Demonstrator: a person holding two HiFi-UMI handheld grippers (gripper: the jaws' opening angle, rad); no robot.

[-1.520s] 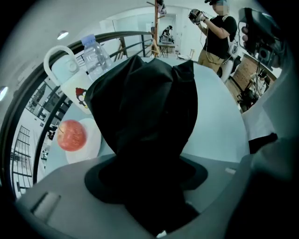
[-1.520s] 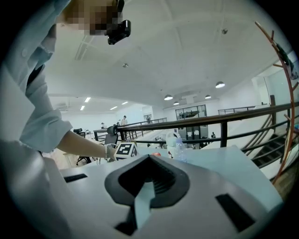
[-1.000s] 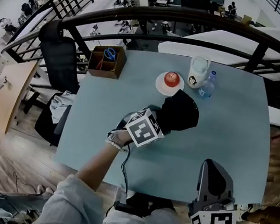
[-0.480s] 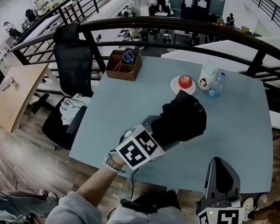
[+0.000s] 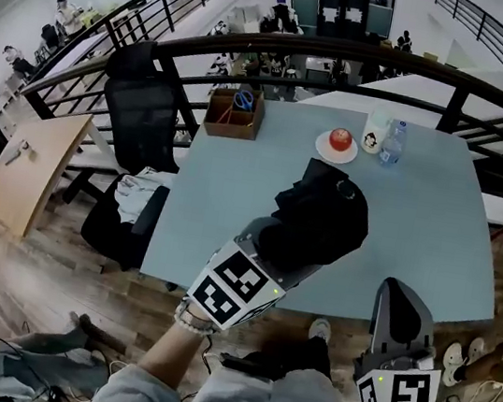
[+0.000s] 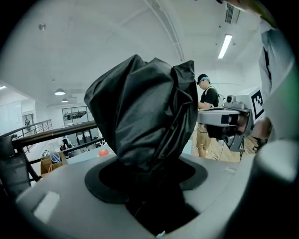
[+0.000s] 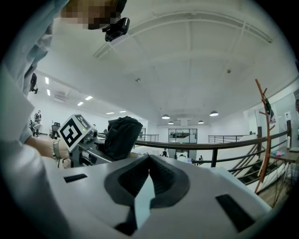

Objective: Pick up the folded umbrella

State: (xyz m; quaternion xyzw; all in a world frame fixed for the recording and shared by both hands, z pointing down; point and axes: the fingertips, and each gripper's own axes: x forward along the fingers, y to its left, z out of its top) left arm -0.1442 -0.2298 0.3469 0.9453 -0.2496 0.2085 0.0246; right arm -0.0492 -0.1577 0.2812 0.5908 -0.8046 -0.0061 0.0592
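Note:
The folded umbrella [image 5: 322,214] is a bundle of black fabric held up above the pale blue table [image 5: 437,225], its bulk pointing away from me. My left gripper [image 5: 275,244] is shut on its near end. In the left gripper view the umbrella [image 6: 145,116] fills the middle and rises out of the left gripper [image 6: 150,186], whose pads are hidden under the fabric. My right gripper [image 5: 402,309] hangs at the table's near right edge, shut and holding nothing. The right gripper view shows the right gripper [image 7: 148,179] tilted upward, with the umbrella [image 7: 122,130] off to its left.
At the table's far side stand a wooden box with scissors [image 5: 233,112], a plate with a red apple [image 5: 337,145], a white jar [image 5: 373,134] and a water bottle [image 5: 392,144]. A black chair [image 5: 142,112] stands at the left. A dark railing [image 5: 350,55] runs behind.
My left gripper has drawn back toward me and risen, taking the umbrella up off the table. The right gripper has stayed near the table's front edge.

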